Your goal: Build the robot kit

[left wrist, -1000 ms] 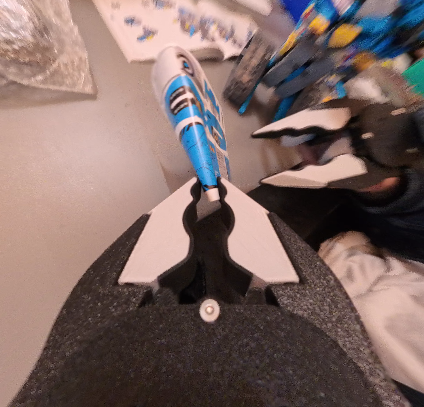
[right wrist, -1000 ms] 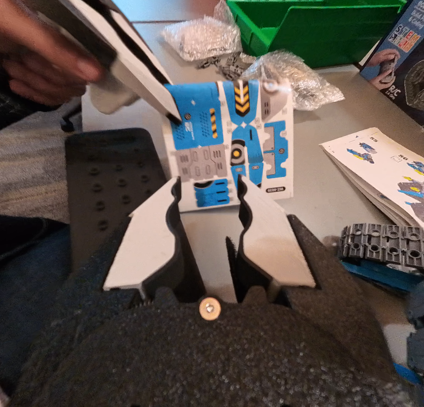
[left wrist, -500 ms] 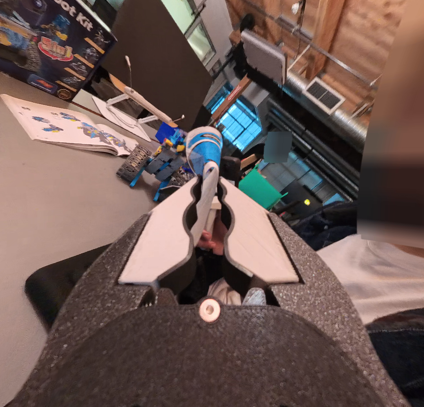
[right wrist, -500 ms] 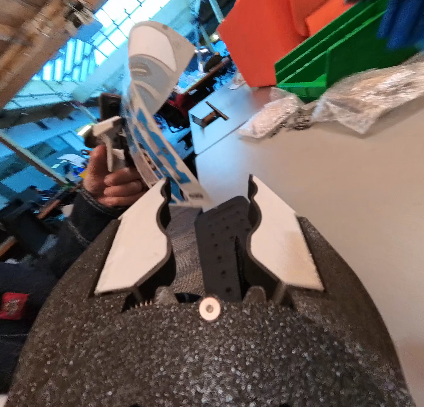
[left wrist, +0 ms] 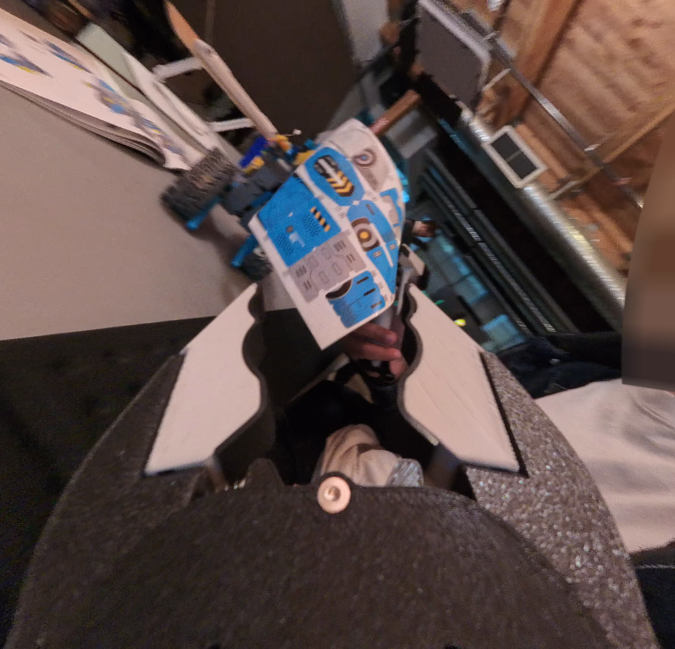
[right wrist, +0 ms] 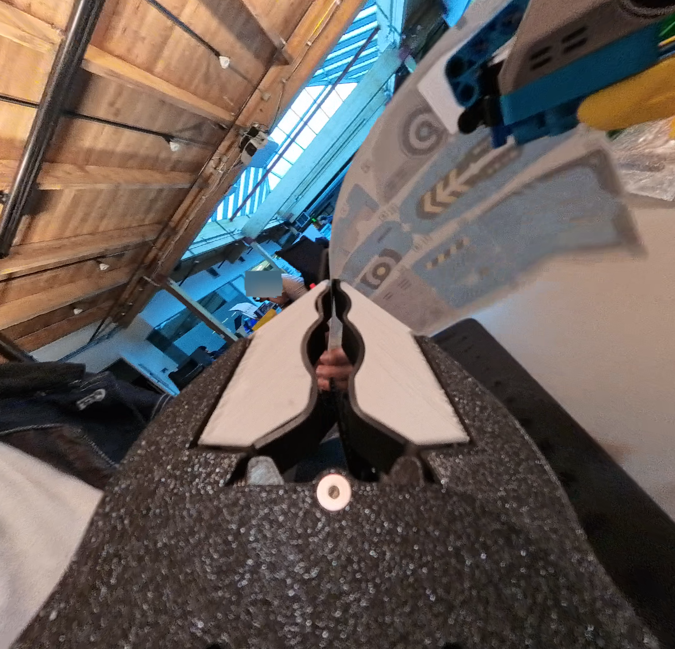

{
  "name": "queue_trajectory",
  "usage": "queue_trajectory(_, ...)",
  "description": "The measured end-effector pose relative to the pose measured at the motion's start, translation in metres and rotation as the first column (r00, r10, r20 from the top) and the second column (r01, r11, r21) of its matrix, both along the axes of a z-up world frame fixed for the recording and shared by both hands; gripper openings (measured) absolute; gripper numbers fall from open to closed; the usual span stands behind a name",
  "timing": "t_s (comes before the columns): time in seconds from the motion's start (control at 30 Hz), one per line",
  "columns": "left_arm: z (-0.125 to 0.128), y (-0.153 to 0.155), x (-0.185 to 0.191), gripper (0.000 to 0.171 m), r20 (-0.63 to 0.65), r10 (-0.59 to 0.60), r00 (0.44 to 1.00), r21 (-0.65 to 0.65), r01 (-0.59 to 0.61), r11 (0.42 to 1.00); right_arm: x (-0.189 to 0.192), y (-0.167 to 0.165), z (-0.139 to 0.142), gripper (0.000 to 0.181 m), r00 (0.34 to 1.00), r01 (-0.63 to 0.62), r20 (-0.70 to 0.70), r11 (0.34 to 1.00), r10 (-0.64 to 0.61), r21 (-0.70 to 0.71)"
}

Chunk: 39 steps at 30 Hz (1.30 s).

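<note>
A sticker sheet [left wrist: 328, 236] with blue, grey and yellow decals hangs in the air just beyond my left gripper [left wrist: 330, 297]. The left gripper is open, with its fingers wide apart and not touching the sheet. A hand [left wrist: 376, 342] shows behind the sheet's lower edge. In the right wrist view my right gripper [right wrist: 332, 284] is shut on the edge of the sheet [right wrist: 456, 229], which curves up and to the right with its pale back side facing me. A blue, grey and yellow brick model [right wrist: 548, 65] is close at the upper right.
An open instruction booklet [left wrist: 73, 83] lies on the grey table [left wrist: 73, 247], with the tracked brick model [left wrist: 226, 189] beyond it. A black mat [left wrist: 73, 375] is at the table's near edge. A crinkled plastic bag [right wrist: 650, 167] lies at the right. A person's white shirt [left wrist: 602, 448] is close by. The tips of one gripper are about 10 centimeters away from the tips of the other.
The sticker sheet passed from my left gripper to my right: the left opened and let go, and the right closed on its edge. Both grippers tilted upward.
</note>
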<state>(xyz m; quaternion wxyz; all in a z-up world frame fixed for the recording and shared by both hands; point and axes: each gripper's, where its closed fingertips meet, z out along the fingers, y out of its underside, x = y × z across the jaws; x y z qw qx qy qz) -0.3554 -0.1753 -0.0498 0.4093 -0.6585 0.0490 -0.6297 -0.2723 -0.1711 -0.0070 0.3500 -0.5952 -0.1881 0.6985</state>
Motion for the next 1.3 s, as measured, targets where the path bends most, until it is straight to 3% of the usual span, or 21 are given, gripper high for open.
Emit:
queue_trajectory(0.07,0.004,-0.006,0.018,0.066,0.096,-0.078,0.992,-0.004,0.078,0.997,0.009,-0.008,0.006,0.0,0.999,-0.021,-0.045,1.0,0.021,0.013)
queue_trajectory(0.23,0.002,-0.026,0.045,0.073,0.201,-0.234,0.951,-0.02,0.243,0.97,0.028,-0.03,0.029,0.0,0.956,-0.161,-0.24,0.986,0.166,0.041)
queue_trajectory(0.3,0.014,-0.034,0.048,0.074,0.302,-0.275,0.913,0.022,0.281,0.959,0.032,-0.043,0.034,0.0,0.922,-0.255,-0.285,0.965,0.262,0.063)
queue_trajectory(0.4,0.037,-0.046,0.044,0.07,0.411,-0.348,0.842,0.117,0.33,0.937,0.021,-0.052,0.016,0.0,0.925,-0.327,-0.18,0.943,0.334,0.069)
queue_trajectory(0.5,0.031,-0.044,0.042,0.062,0.324,-0.316,0.892,0.123,0.291,0.949,0.014,-0.049,-0.013,0.0,0.949,-0.316,0.029,0.944,0.314,0.099)
queue_trajectory(0.53,0.027,-0.042,0.042,0.048,0.294,-0.307,0.905,0.116,0.285,0.951,0.013,-0.048,-0.025,0.0,0.945,-0.319,0.116,0.941,0.307,0.114)
queue_trajectory(0.63,0.013,-0.04,0.049,0.026,0.212,-0.302,0.929,0.082,0.291,0.953,0.014,-0.047,-0.05,0.0,0.905,-0.336,0.344,0.918,0.252,0.212)
queue_trajectory(0.73,-0.004,-0.038,0.056,0.001,0.134,-0.298,0.945,0.035,0.296,0.955,0.019,-0.036,-0.051,0.0,0.895,-0.305,0.403,0.922,0.192,0.239)
queue_trajectory(0.83,-0.014,-0.035,0.062,0.0,0.068,-0.284,0.956,0.011,0.284,0.959,0.024,-0.026,-0.049,0.0,0.899,-0.257,0.417,0.931,0.133,0.257)
queue_trajectory(0.9,-0.02,-0.029,0.062,0.0,0.033,-0.248,0.968,-0.017,0.248,0.969,0.027,-0.012,-0.053,0.01,0.876,-0.178,0.482,0.92,-0.014,0.349)
queue_trajectory(0.97,-0.02,-0.027,0.06,0.0,0.033,-0.226,0.974,-0.023,0.226,0.974,0.036,0.006,-0.048,0.027,0.815,-0.079,0.522,0.844,-0.252,0.53)
queue_trajectory(1.03,-0.023,-0.022,0.059,0.0,0.023,-0.195,0.981,-0.035,0.196,0.98,0.045,0.016,-0.028,0.033,0.73,-0.016,0.48,0.69,-0.487,0.724)
queue_trajectory(1.07,-0.023,-0.021,0.059,0.0,0.016,-0.188,0.982,-0.035,0.189,0.981,0.042,0.007,-0.016,0.033,0.723,-0.027,0.439,0.613,-0.533,0.789)
queue_trajectory(1.1,-0.023,-0.022,0.06,0.0,0.013,-0.197,0.98,-0.029,0.197,0.98,0.032,-0.011,-0.01,0.031,0.747,-0.076,0.43,0.577,-0.507,0.813)
queue_trajectory(1.13,-0.022,-0.024,0.062,0.0,0.013,-0.211,0.977,-0.024,0.211,0.977,0.018,-0.031,-0.015,0.03,0.768,-0.158,0.476,0.595,-0.427,0.788)
queue_trajectory(1.17,-0.021,-0.027,0.065,0.0,0.014,-0.228,0.974,-0.013,0.228,0.974,0.007,-0.044,-0.026,0.041,0.761,-0.24,0.549,0.636,-0.345,0.733)
queue_trajectory(1.2,-0.019,-0.03,0.067,0.0,0.014,-0.245,0.969,0.005,0.245,0.97,0.0,-0.049,-0.039,0.047,0.736,-0.303,0.605,0.652,-0.303,0.695)
queue_trajectory(1.3,-0.013,-0.037,0.072,0.0,0.007,-0.269,0.963,0.044,0.268,0.962,-0.005,-0.047,-0.061,0.042,0.693,-0.362,0.657,0.646,-0.296,0.673)
